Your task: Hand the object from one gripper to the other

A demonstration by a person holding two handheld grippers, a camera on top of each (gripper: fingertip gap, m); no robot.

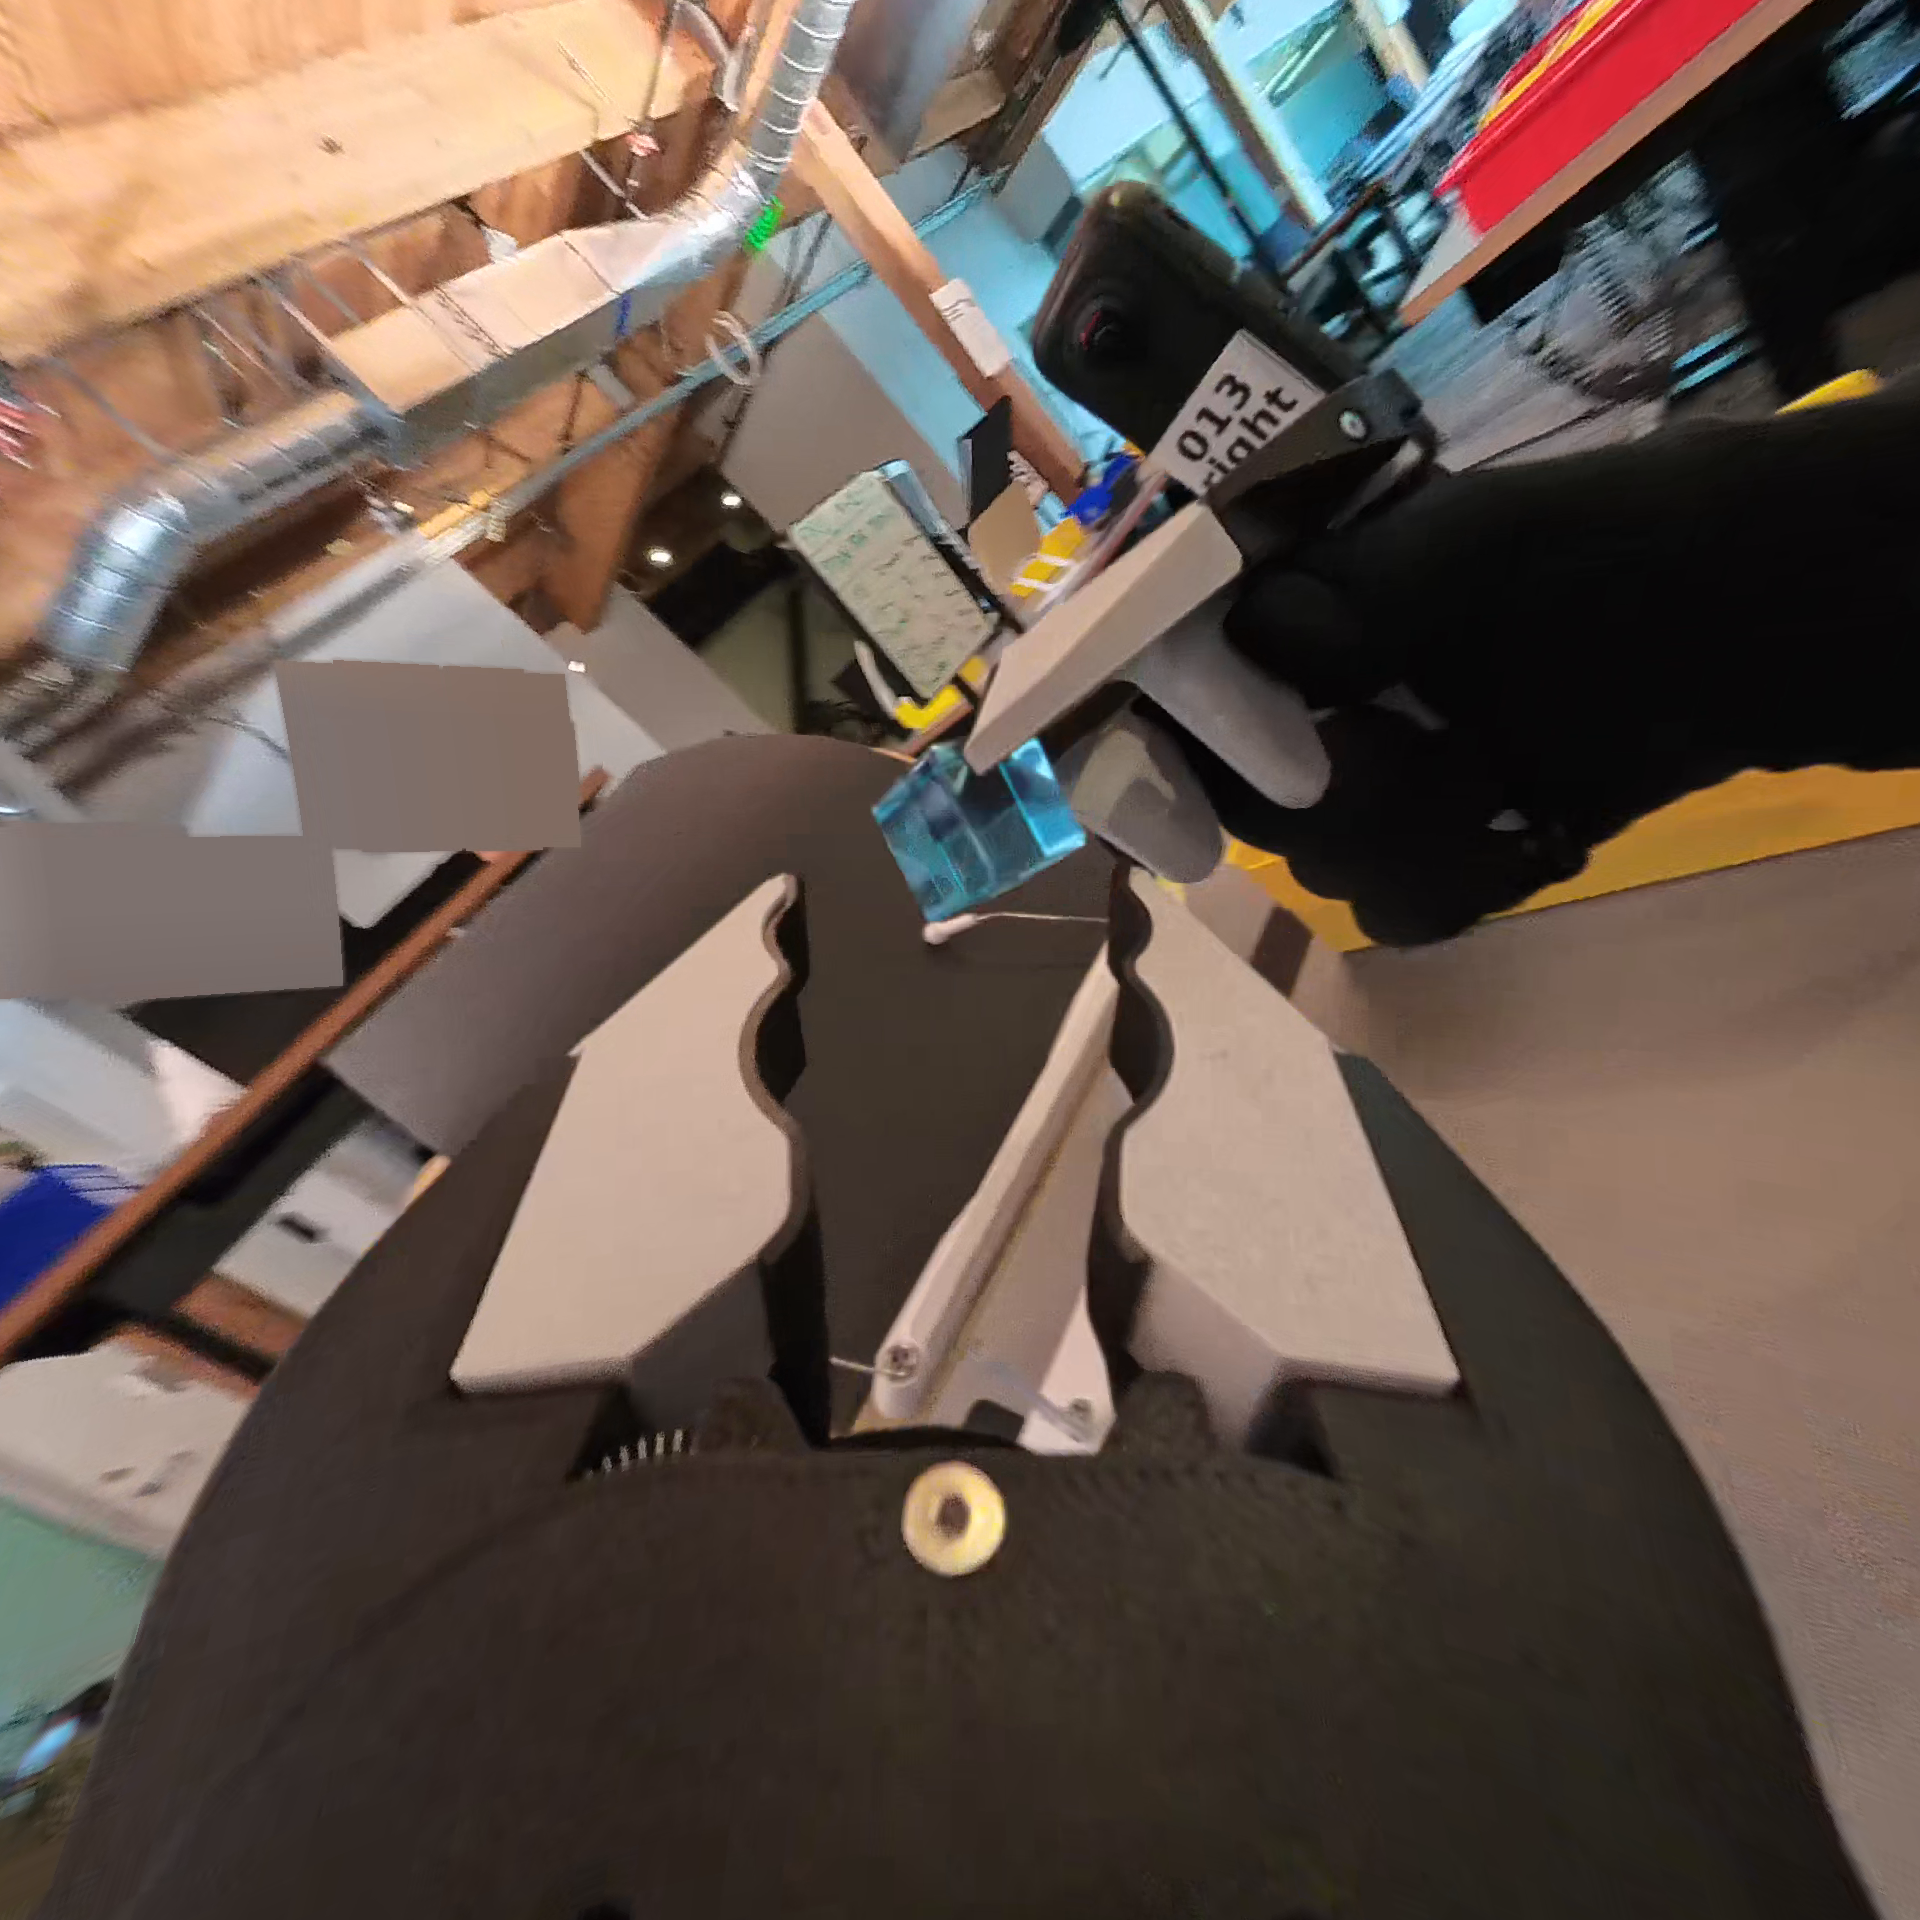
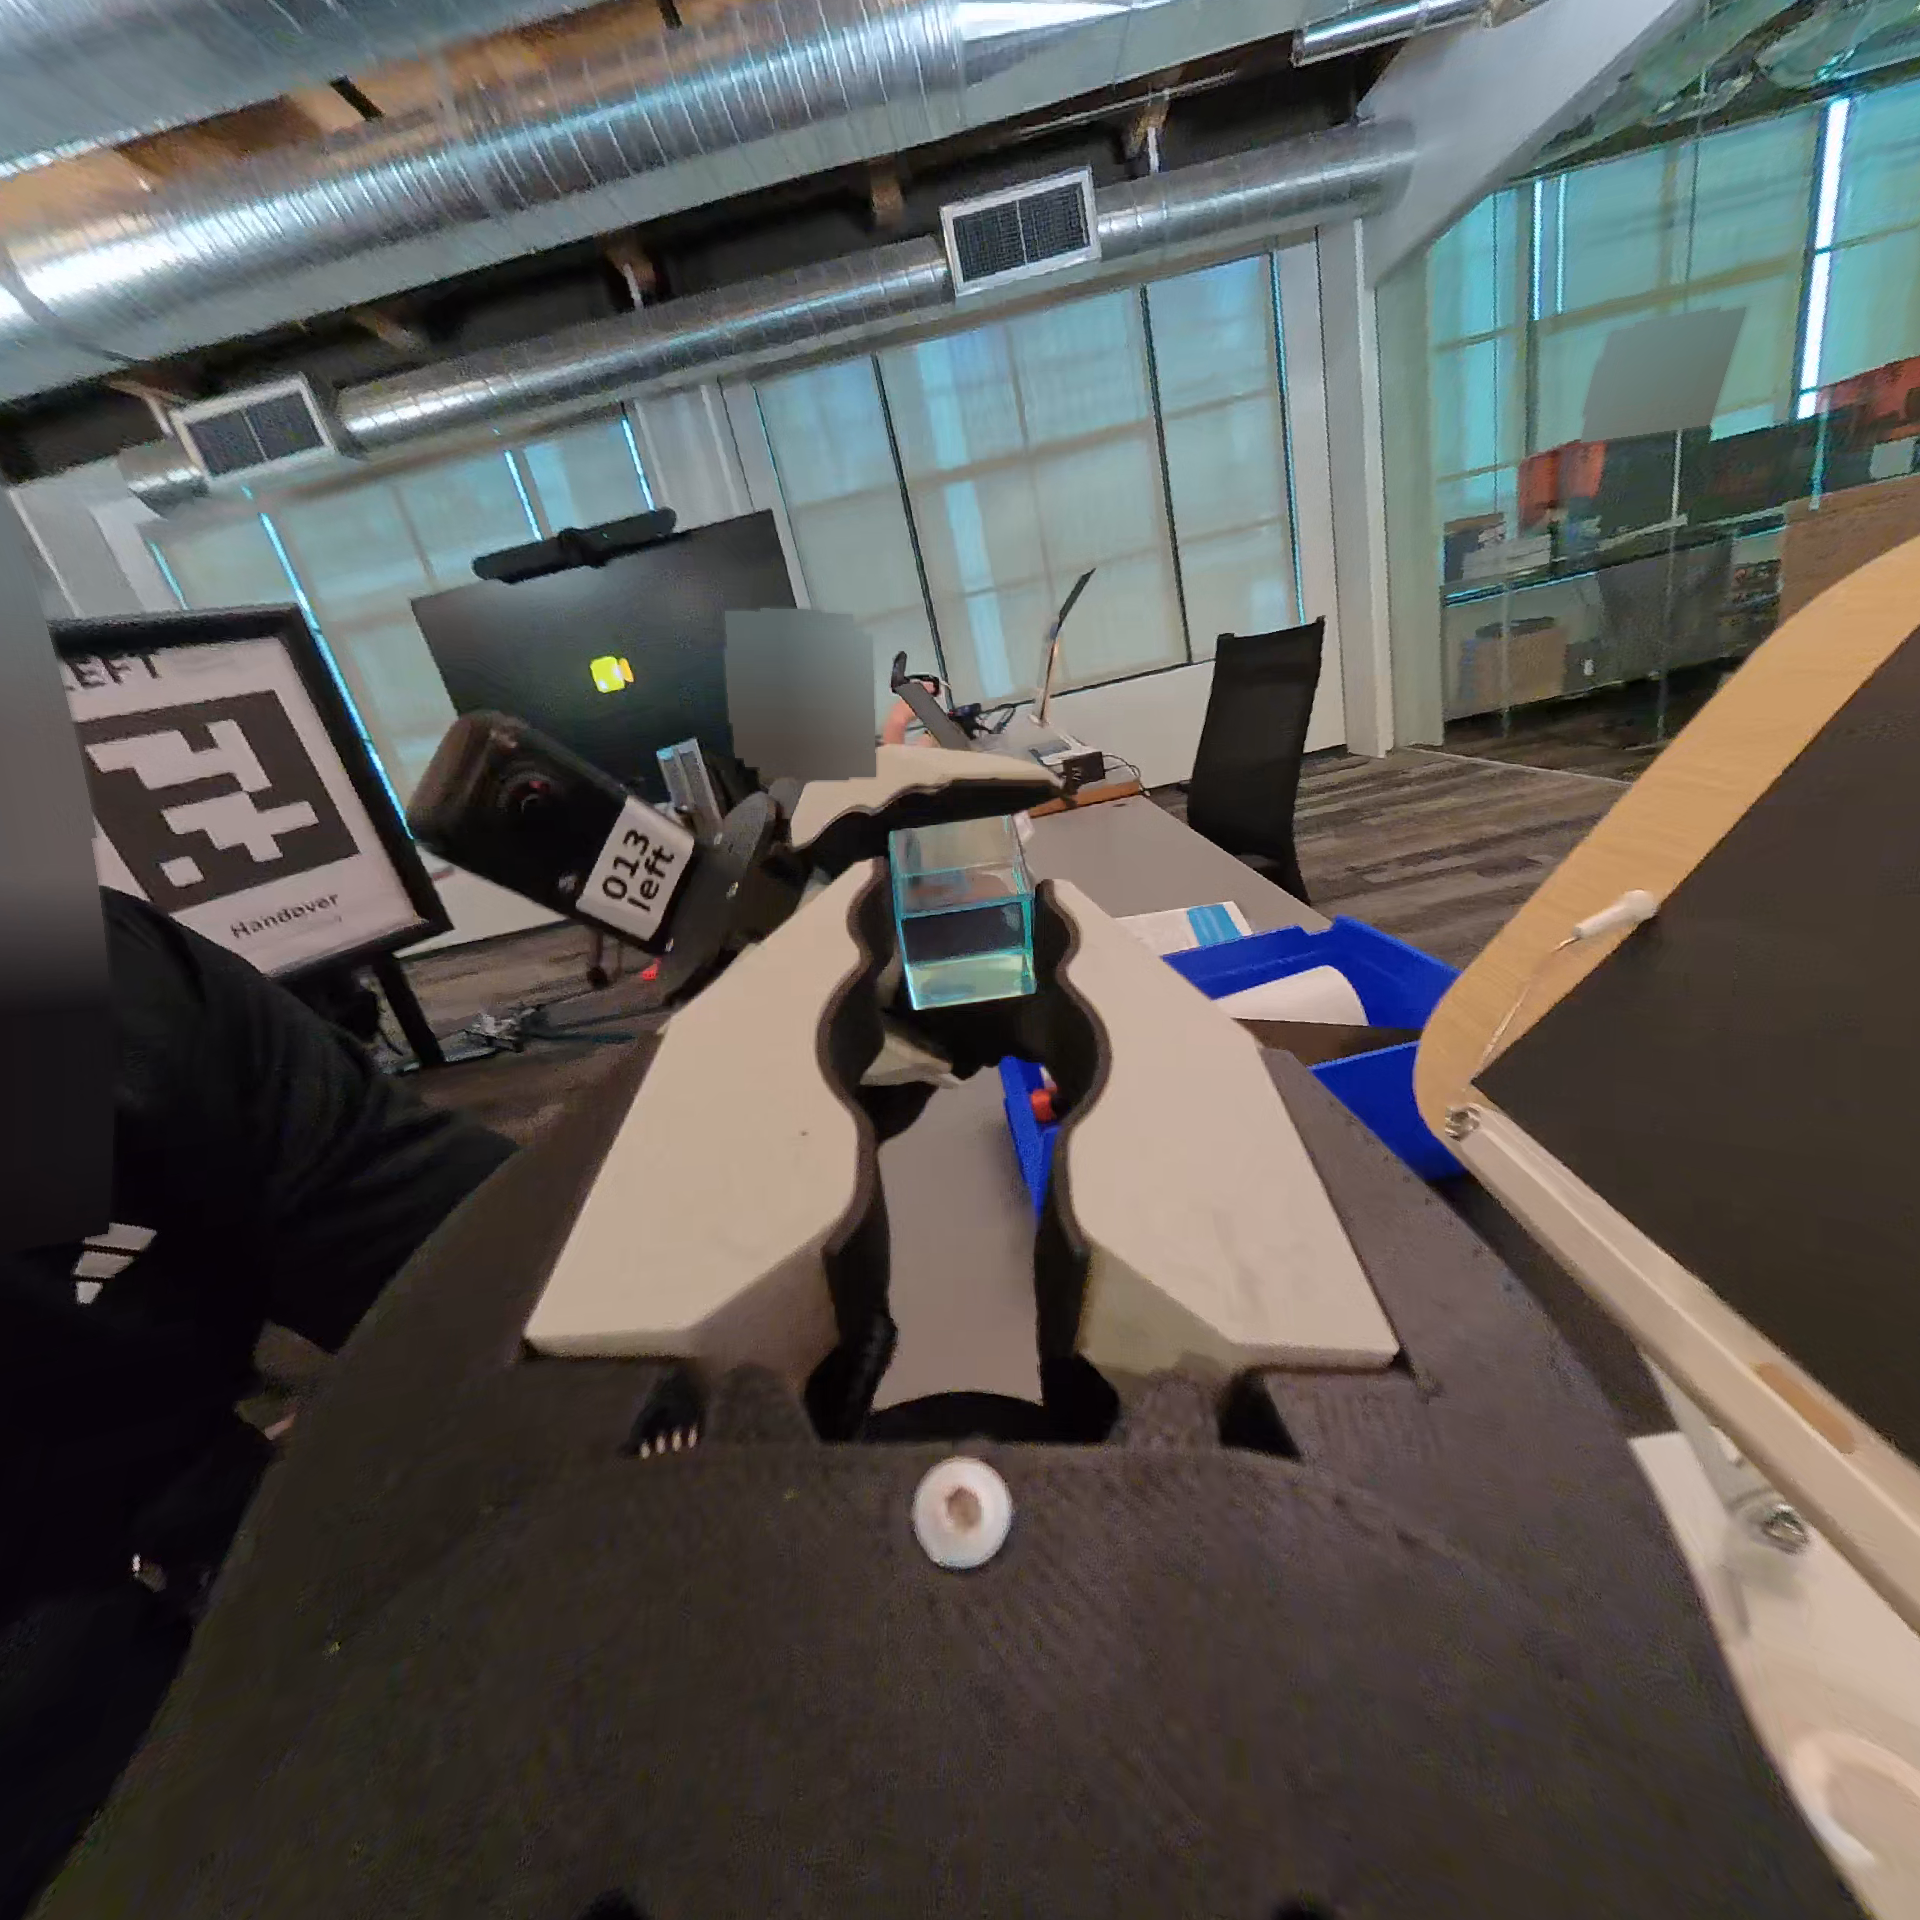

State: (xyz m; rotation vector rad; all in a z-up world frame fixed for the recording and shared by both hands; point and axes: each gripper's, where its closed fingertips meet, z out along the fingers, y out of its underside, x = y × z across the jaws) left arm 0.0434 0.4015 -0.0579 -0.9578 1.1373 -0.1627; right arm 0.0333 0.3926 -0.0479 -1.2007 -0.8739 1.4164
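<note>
— Block (image 2: pixel 964 914) location? Clear blue, seated between the fingertips of the right tongs (image 2: pixel 961 920), which were clenched on it.

— And the left tongs (image 1: pixel 956 904)?

— Released, fingers spread, tips just beside the block, not gripping it. Blue bins (image 2: pixel 1340 971) lay beyond on the grey bench (image 2: pixel 1132 862).

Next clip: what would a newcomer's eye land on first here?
The clear blue block, pinched at the tips of the right gripper. In the left wrist view the open left gripper sits just below that block, not touching it. Bright blue bins lie behind.
</note>
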